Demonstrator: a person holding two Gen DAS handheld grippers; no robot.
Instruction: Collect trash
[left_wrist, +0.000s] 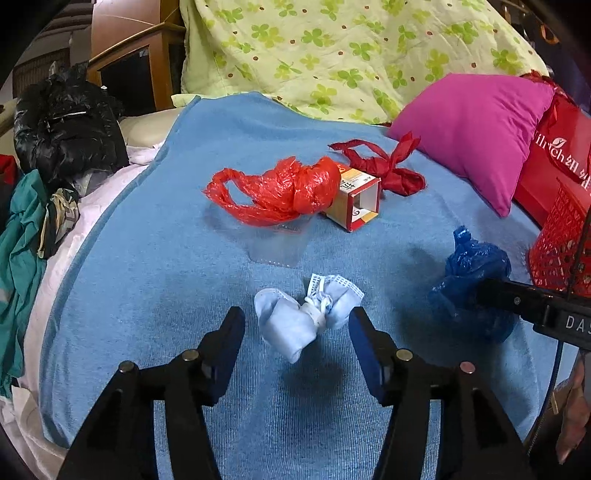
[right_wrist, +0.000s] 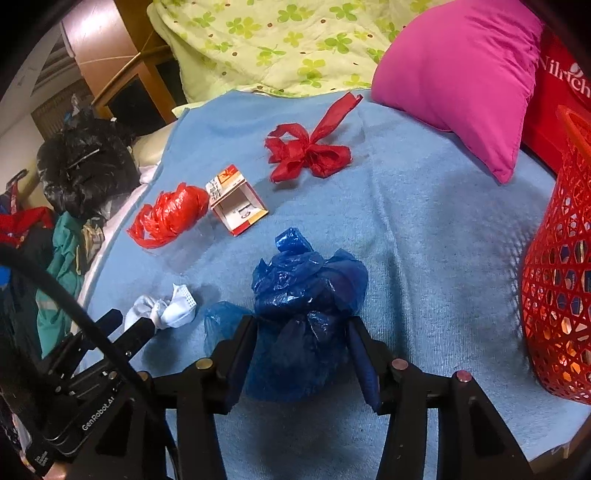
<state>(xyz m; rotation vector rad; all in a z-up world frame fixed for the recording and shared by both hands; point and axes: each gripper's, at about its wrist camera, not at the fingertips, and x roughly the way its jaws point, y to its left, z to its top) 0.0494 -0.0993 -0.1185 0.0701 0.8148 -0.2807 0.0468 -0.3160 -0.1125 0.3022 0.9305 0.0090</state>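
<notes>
R hand-held gripper (right_wrist: 301, 354) pinching blue bag (right_wrist: 306, 291)

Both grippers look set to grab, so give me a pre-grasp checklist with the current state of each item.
1. Left gripper jaws open around the knotted face mask: ok, mask sits between them, not yet pinched.
2. Right gripper jaws on either side of the blue plastic bag: ok.
3. Right jaws firmly pressing the bag: cannot tell.
4. Red basket within view for drop-off: ok, at the right edge of the blue blanket.
5. Clear plastic cup clear of the left jaws: ok, it lies beyond the mask.
6. Other trash remaining: red plastic bag, small carton.
</notes>
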